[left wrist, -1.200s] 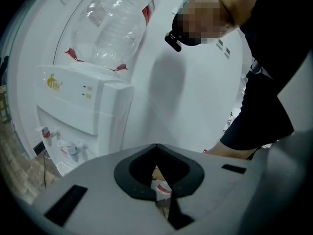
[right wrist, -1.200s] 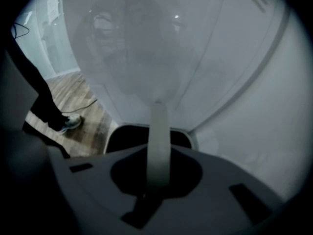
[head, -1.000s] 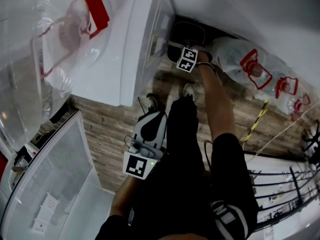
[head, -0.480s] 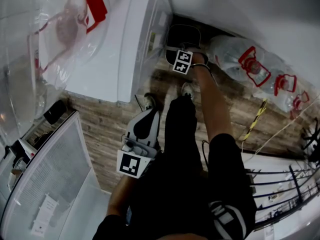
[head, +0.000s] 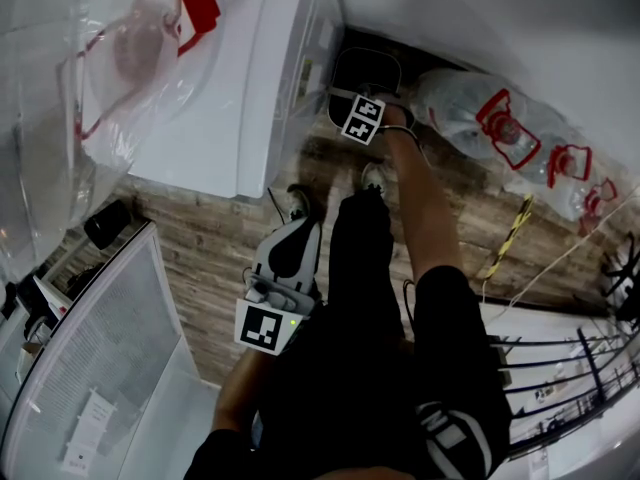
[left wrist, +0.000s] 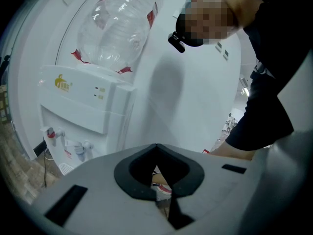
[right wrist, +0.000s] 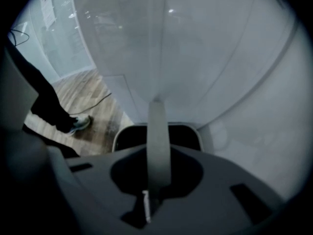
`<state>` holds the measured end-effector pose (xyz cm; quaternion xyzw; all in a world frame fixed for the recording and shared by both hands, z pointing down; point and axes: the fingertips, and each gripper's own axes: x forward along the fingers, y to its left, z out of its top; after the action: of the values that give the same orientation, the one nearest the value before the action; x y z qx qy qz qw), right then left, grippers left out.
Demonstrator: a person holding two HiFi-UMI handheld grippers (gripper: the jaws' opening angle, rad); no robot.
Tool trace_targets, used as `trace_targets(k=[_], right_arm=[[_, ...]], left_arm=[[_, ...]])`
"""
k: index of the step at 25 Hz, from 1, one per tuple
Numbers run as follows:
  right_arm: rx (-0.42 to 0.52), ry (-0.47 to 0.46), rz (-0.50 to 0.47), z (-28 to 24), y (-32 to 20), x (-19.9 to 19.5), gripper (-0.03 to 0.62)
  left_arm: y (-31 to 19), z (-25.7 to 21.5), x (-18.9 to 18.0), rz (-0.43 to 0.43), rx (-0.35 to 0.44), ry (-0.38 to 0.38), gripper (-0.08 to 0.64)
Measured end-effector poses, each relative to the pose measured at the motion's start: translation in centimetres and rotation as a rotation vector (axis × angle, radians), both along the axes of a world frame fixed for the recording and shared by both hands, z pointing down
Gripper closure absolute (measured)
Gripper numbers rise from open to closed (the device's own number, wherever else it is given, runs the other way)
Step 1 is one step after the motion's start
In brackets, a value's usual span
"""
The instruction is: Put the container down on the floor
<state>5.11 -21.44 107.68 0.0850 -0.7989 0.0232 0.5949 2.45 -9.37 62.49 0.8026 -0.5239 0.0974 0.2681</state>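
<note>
Wood-plank floor (head: 210,248), corner between white water dispenser (head: 250,78) and wall (head: 470,8): black container (head: 368,68) directly beneath right gripper (head: 368,103), jaws pinched on its upright grey handle (right wrist: 157,141). Left gripper (head: 292,253) well apart, jaws together, empty. Likely straight down from here.

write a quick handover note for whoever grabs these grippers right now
Right gripper: shut on the grey handle of the dark container, pointing steeply down.
Left gripper: shut, empty, held by the person's legs.
Container: low in the corner between the water dispenser and the wall. I cannot tell whether its base touches the floor.
Done: container is at a likely drop spot.
Left: lower it until it sits on the floor, open the right jaws, lift clear.
</note>
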Motion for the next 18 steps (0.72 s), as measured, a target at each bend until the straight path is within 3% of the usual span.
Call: trace_targets(k=[3,7,12,18], right_arm=[[0.006,0.005,0.017,0.1,-0.2,0.0,0.539],[-0.017,0.006,0.023,0.1,0.4,-0.1,0.452],[0.009,0.015,0.038,-0.5,0.2,0.2,0.401],[0.054,0.005,0.065,-2.5,-0.4,1.0,0.388]], left_arm=[[0.1,-0.1,-0.4,-0.005,0.008,-0.006,0.529],[0.3,-0.2,-0.9,-0.017,0.003,-0.006,0.529],[0.8,-0.5,-1.0,-0.017,-0.002,-0.004,0.529],[1.4,-1.6,-0.6,0.004,0.003,0.003,0.529]])
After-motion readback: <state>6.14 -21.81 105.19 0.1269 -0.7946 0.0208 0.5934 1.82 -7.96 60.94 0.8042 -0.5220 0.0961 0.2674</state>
